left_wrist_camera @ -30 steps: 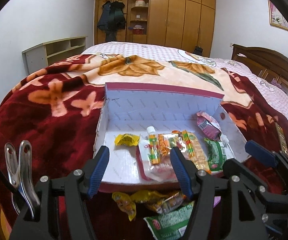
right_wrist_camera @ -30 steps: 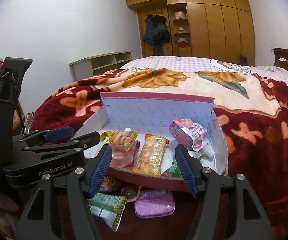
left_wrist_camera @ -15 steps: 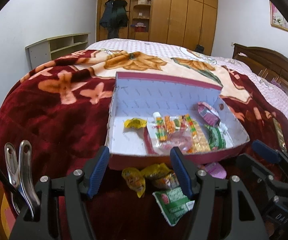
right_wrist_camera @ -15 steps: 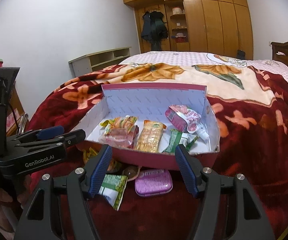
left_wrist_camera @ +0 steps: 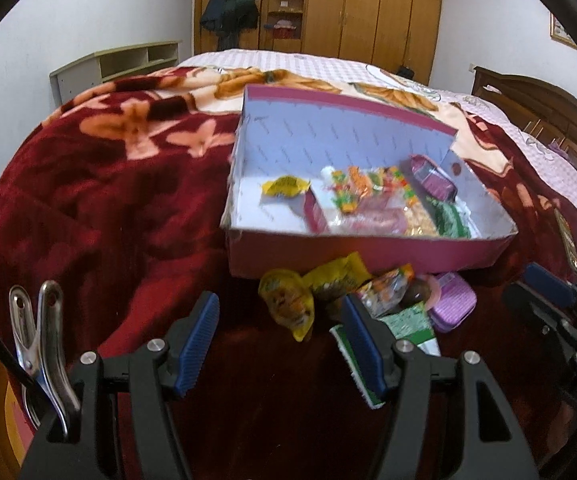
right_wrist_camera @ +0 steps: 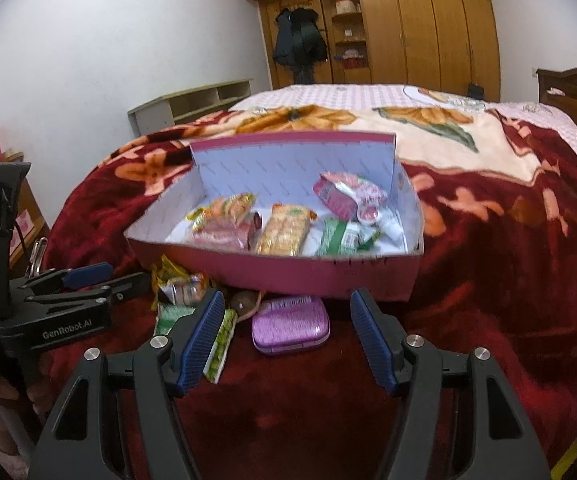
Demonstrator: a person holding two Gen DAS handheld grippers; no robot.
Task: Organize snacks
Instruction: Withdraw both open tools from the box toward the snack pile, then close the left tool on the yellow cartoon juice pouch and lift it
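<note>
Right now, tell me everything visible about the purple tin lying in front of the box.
The purple tin is a flat, rounded-corner rectangle with a shiny metallic look and a ribbed lid, which is shut. It lies flat on the red blanket, just in front of the pink box, beside a small brown snack. Nothing grips it: the right tongs stand open, framing it in the right wrist view.

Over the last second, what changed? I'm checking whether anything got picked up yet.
Nothing picked up. Both grippers drew back and tilted down, so the loose snacks and purple tin in front of the box came into fuller view. The left gripper and right gripper stayed open and empty; the box and snacks lie unmoved.
</note>
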